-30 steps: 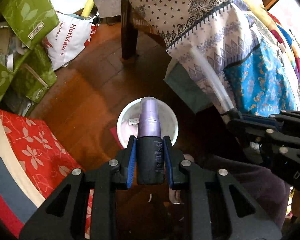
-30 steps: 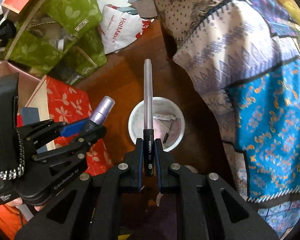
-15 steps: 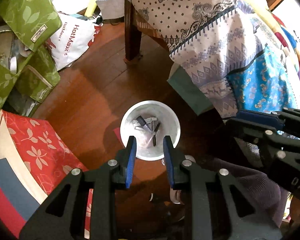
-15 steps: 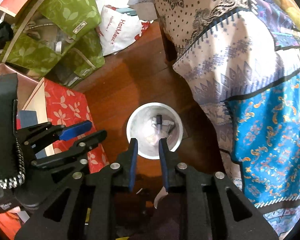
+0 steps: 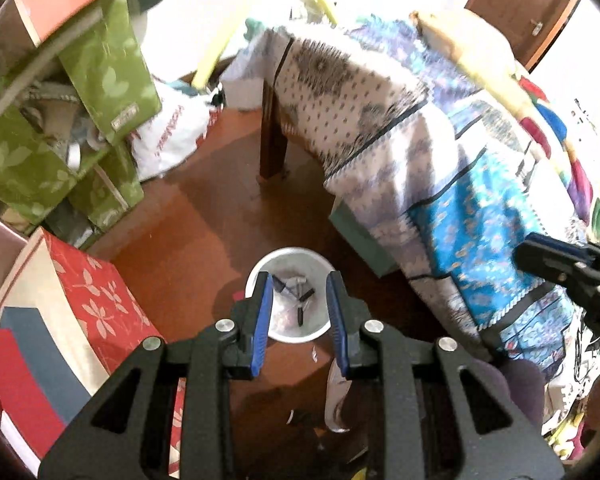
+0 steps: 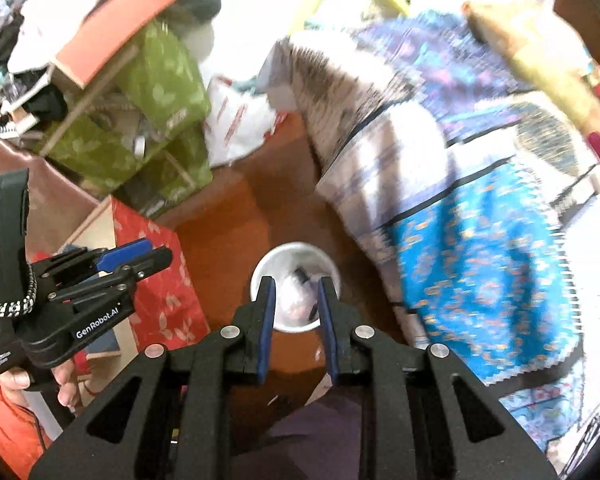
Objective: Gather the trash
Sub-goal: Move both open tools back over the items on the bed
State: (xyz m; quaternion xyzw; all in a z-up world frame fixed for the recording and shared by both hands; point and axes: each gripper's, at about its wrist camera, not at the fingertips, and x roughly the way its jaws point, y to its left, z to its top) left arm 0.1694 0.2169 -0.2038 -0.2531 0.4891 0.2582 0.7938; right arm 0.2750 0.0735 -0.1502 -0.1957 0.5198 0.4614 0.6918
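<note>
While both hang above white bin (image 5: 288,256), left claw (image 5: 299,280) narrow, empty; right claw (image 6: 296,283) just widened, empty.

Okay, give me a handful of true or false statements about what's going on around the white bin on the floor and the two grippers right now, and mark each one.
1. The white bin stands on the wooden floor. True.
2. The left gripper is clamped on a spray bottle. False: its jaws are apart with nothing between them.
3. Small dark items lie inside the bin. True.
4. The right gripper holds a pen. False: its jaws have just opened and nothing is between them.
5. The bin lies tipped on its side. False: it stands upright, mouth up.
6. A patterned cloth hangs to the right of the bin. True.
</note>
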